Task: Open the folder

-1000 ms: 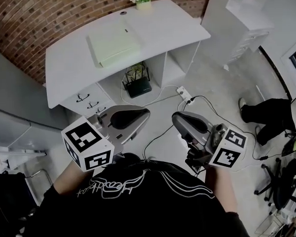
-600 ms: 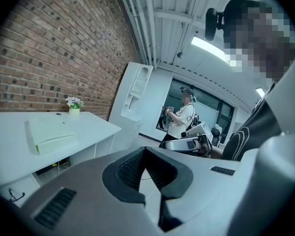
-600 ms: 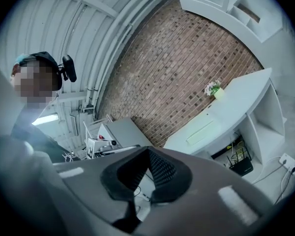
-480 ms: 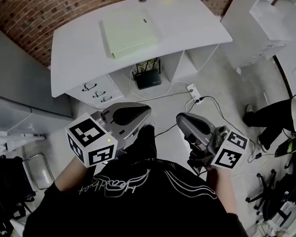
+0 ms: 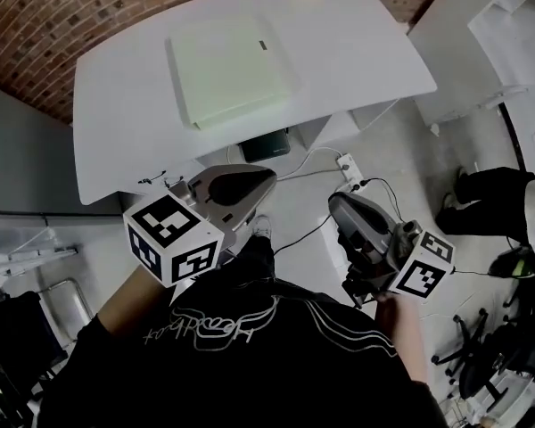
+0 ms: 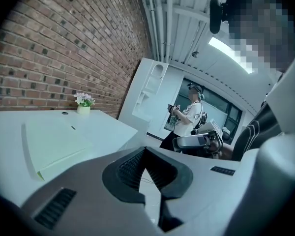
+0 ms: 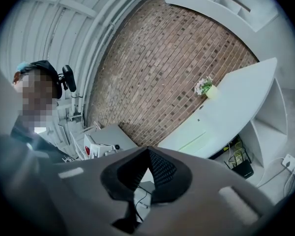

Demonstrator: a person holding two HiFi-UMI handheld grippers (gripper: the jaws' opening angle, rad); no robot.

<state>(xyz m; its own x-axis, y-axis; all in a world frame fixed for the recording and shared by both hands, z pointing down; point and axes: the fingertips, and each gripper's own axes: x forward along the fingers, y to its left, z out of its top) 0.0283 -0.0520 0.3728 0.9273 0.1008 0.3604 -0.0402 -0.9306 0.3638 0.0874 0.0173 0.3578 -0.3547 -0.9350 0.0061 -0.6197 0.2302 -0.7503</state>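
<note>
One folder [image 5: 229,72] on desk [image 5: 357,52], left gripper view adds standing person [image 6: 191,113]

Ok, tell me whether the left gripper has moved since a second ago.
Yes. The left gripper has come forward toward the white desk: in the head view its tip now nearly meets the desk's front edge, where drawer fronts showed between them before.

No wording could be read for certain. White looping script crossed the person's black fabric shirt [image 5: 223,328] at lower centre of the head view, too distorted to make out. Two white plastic cubes [image 5: 172,239] [image 5: 423,267] bore only black square patterns.
</note>
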